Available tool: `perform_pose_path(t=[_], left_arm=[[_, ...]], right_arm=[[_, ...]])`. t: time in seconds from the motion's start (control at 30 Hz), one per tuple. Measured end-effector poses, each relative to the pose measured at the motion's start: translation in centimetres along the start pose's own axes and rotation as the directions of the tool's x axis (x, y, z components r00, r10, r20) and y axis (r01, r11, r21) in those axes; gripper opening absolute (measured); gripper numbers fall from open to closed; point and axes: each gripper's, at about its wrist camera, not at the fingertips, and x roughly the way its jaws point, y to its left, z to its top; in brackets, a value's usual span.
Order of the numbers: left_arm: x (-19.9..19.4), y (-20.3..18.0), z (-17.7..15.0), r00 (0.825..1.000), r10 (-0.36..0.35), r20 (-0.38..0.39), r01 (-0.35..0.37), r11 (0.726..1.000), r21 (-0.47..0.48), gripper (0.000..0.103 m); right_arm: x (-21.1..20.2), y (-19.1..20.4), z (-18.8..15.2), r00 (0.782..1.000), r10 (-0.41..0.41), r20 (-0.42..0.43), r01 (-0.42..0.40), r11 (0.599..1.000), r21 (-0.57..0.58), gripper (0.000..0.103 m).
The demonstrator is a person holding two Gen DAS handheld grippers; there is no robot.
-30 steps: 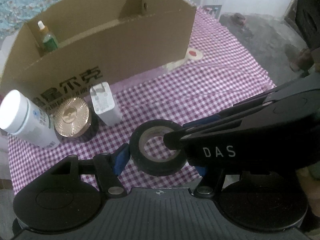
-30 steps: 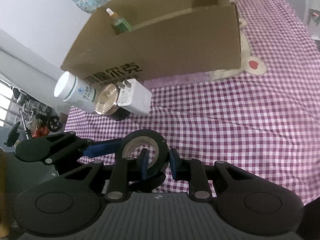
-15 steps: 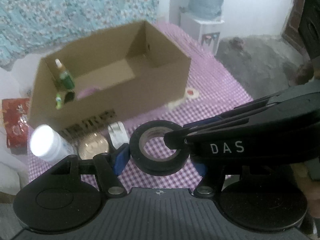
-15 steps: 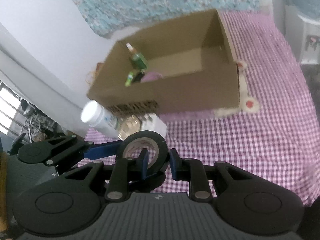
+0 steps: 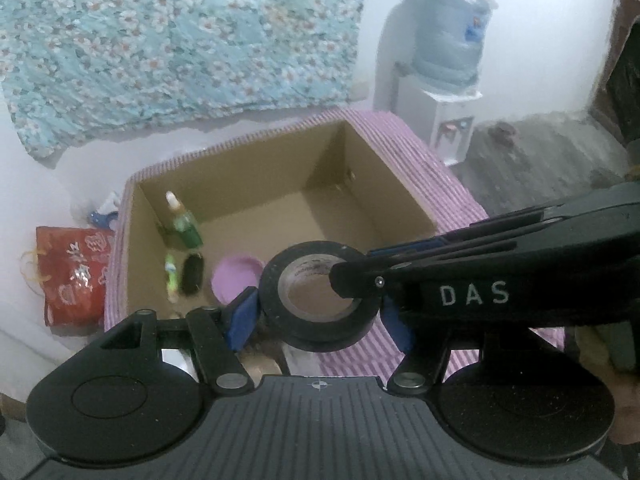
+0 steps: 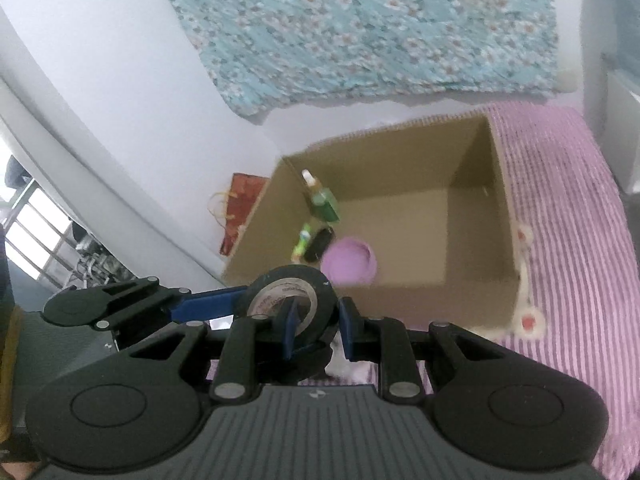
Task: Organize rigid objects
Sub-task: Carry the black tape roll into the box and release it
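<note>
A black tape roll hangs in the air over the front wall of the open cardboard box. My left gripper is shut on the roll's outer sides, one blue pad on each side. My right gripper is shut on the roll's wall, with one finger through the hole and the other outside. Its arm crosses the left wrist view from the right. Inside the box are a green bottle, a small green tube, a black object and a purple round lid.
A purple checked cloth covers the table under the box. A red bag lies on the floor to the left. A water dispenser stands at the back right, and a floral cloth hangs on the wall behind.
Both grippers have risen together with the tape roll, from the tablecloth to above the box's front wall. The box's inside now shows; the white bottle, gold lid and charger dropped out of sight.
</note>
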Motion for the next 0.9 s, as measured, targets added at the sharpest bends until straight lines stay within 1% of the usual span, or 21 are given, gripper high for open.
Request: perform_pose_path(t=[0.1,0.2,0.37,0.43,0.5,0.63,0.8,0.9], left_arm=[[1.1,1.4,2.3,1.0,-0.001,-0.012,0.001,1.0,-0.031,0.065],[2.7,2.7,4.9,0.999,0.0,-0.041,-0.002,0.999,-0.045,0.065],[6.6,5.0,8.3,0.993,-0.001,-0.118,-0.008,0.997,-0.081,0.065],[8.3,5.6,9.1,0.988,0.006,-0.157,-0.02,0.996,-0.092,0.065],[10.0,6.0,9.9,0.983,0.022,-0.182,-0.037,0.996,-0.078,0.065],[13.5,6.8,10.4,0.967,0.046,-0.252,-0.068,0.994,-0.079,0.065],[17.6,8.1,10.5,0.939,0.052,-0.341,-0.09,0.991,-0.097,0.066],[19.4,8.4,10.2,0.923,0.061,-0.379,-0.105,0.99,-0.096,0.066]], right_arm=[[1.5,-0.4,2.9,1.0,0.027,-0.003,-0.027,1.0,-0.002,0.025],[3.2,-1.0,5.5,0.999,0.042,-0.017,-0.042,0.999,-0.002,0.025],[7.8,-3.2,9.6,0.995,0.052,-0.082,-0.05,0.998,0.029,0.025],[9.6,-4.2,10.6,0.992,0.054,-0.111,-0.05,0.998,0.045,0.025],[11.6,-5.2,11.3,0.989,0.052,-0.136,-0.045,0.998,0.052,0.025],[15.4,-6.8,12.1,0.98,0.048,-0.191,-0.036,0.997,0.064,0.025],[19.6,-8.9,12.3,0.965,0.061,-0.257,-0.032,0.993,0.115,0.025],[21.6,-9.9,12.1,0.956,0.07,-0.285,-0.028,0.989,0.147,0.025]])
